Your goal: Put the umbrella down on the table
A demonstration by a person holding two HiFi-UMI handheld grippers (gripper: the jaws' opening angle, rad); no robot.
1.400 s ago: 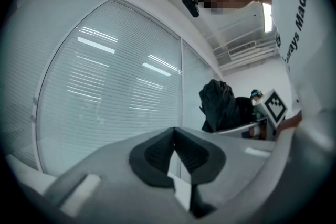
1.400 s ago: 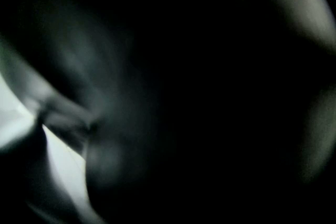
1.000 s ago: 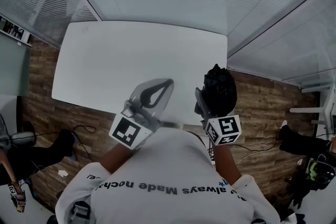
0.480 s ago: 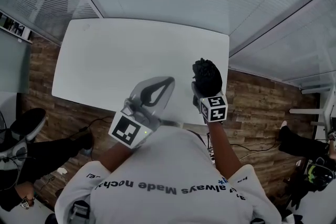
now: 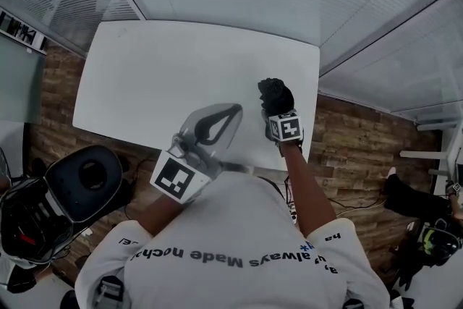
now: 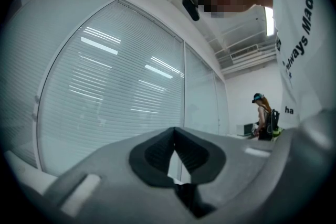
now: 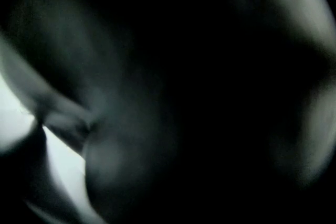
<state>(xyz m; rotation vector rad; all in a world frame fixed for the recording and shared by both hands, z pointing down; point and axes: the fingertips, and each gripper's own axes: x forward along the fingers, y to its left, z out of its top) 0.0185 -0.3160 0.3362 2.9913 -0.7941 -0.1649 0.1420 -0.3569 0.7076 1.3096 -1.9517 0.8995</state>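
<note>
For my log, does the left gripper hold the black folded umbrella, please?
No, the black folded umbrella is in the right gripper.

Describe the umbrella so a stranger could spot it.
Start at the big white rectangular table. Near its front right corner, the right claw grips the black folded umbrella, a crumpled dark bundle. The left claw beside it is pale grey and empty.

the table (image 5: 159, 76) looks smooth and matt, the floor (image 5: 354, 148) wooden, the umbrella (image 5: 275, 92) cloth.
</note>
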